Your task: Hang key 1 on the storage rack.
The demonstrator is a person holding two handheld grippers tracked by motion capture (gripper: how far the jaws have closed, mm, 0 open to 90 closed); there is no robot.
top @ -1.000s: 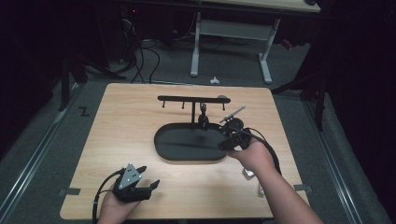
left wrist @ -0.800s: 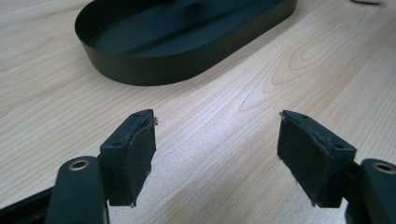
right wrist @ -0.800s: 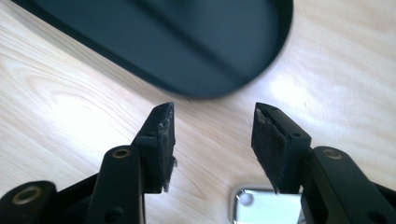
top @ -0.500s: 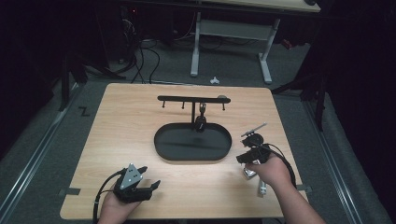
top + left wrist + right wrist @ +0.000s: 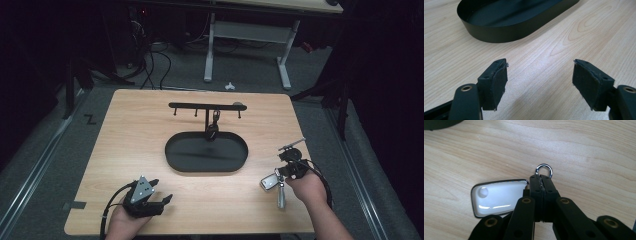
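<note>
Since the earlier frame our right tongs left the black tray at centre, now pinching the key ring lower right on the bench; left tongs spread.

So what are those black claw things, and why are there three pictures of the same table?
A person sits at a wooden table and holds a squeeze tool, called a gripper, in each hand. One picture is taken from above. The other two come from little cameras riding on the grippers, looking along their black jaws. On the table stands a black oval tray with a hook rack rising from it; something small hangs from the rack. The left gripper is open over bare wood. The right gripper has just closed its jaws on the metal ring of a white car key fob lying on the table.
</note>
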